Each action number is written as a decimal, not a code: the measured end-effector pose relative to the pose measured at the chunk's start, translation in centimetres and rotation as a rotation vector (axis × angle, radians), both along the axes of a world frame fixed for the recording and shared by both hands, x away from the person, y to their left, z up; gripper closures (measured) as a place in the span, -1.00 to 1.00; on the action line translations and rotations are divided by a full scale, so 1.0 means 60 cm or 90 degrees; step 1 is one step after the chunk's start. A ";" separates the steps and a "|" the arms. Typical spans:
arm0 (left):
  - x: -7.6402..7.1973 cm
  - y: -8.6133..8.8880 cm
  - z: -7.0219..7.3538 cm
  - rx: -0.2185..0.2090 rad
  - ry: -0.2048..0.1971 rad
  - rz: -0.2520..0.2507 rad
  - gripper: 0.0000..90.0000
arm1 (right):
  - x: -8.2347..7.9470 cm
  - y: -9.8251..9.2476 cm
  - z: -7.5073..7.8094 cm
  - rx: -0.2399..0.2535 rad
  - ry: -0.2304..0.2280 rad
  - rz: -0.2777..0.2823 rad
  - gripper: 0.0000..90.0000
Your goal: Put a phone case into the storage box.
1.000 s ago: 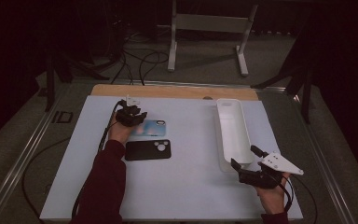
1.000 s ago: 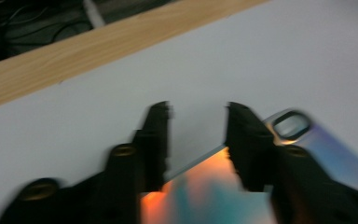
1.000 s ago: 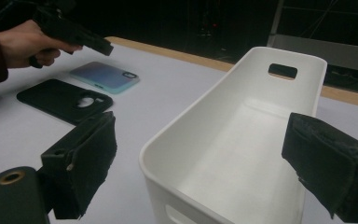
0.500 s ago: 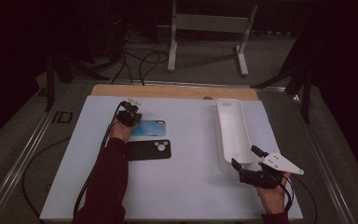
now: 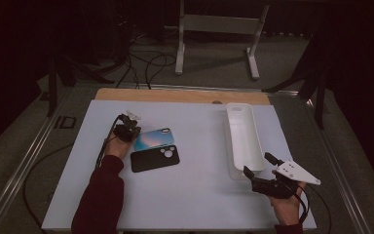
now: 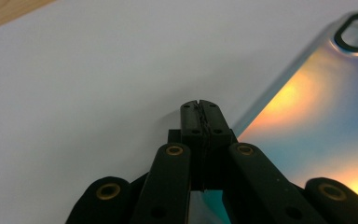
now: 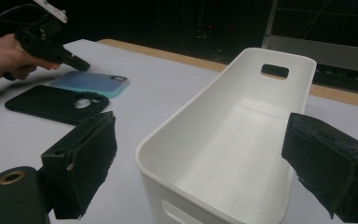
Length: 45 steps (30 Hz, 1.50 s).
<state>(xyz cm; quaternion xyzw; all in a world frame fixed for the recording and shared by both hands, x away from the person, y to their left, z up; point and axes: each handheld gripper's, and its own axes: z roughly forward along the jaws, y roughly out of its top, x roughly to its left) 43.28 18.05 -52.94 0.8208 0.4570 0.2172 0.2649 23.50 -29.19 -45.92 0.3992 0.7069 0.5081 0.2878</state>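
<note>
My white desk (image 5: 190, 195) carries a long white bin (image 5: 243, 139) at about three o'clock, its near end between the wide-open jaws of my right tongs (image 5: 256, 164), which touch neither wall. At about nine o'clock lie two phone cases side by side, the iridescent blue one (image 5: 153, 138) at twelve o'clock of the black one (image 5: 154, 158). My left tongs (image 5: 135, 132) have just been closing and now sit pressed together with nothing between them, tips at the blue case's left edge.
</note>
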 end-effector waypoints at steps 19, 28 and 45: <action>-0.084 -0.028 -0.002 -0.005 -0.019 -0.026 1.00 | 0.002 0.015 -0.002 -0.006 0.006 0.012 -0.79; -0.080 -0.019 0.002 -0.018 -0.018 -0.021 0.81 | 0.004 0.013 -0.001 -0.006 0.004 0.011 -0.79; -0.175 0.030 0.089 -0.182 -0.149 -0.051 -0.66 | 0.005 0.004 -0.002 -0.002 -0.003 0.004 -0.79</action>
